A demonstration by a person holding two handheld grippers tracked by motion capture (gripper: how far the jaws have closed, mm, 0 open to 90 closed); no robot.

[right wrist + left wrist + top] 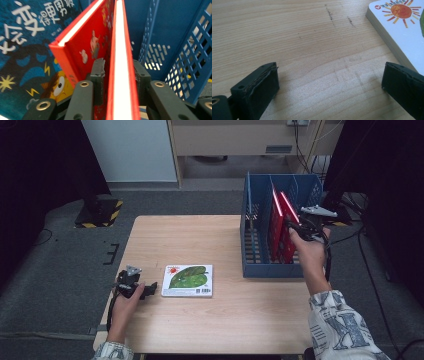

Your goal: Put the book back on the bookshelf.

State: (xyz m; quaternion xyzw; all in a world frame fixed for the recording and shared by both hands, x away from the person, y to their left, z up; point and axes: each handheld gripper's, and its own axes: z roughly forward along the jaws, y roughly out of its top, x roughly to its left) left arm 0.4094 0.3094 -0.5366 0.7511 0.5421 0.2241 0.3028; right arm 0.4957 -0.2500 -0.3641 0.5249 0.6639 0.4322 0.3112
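Two red books (pixel 280 220) stand upright in the blue basket (pixel 272 270) at the table's right. My right gripper (pixel 295 227) reaches over them from above. In the right gripper view its jaws straddle the nearer red book (pixel 121 37), and the pads (pixel 100 72) stand a sliver off its covers, so my right gripper (pixel 120 72) is open. A second red book (pixel 85 37) leans just to the left. A white board book with a green leaf (pixel 188 280) lies flat on the table. Just left of it my left gripper (pixel 152 287) rests open; its jaws hold nothing (pixel 329 85).
A dark blue picture book (pixel 27 37) stands behind the red ones in the right gripper view. The basket's perforated wall (pixel 180 45) is close on the right. A corner of the leaf book (pixel 402 22) lies by the left gripper's far jaw. The wooden table (pixel 200 240) ends near the basket.
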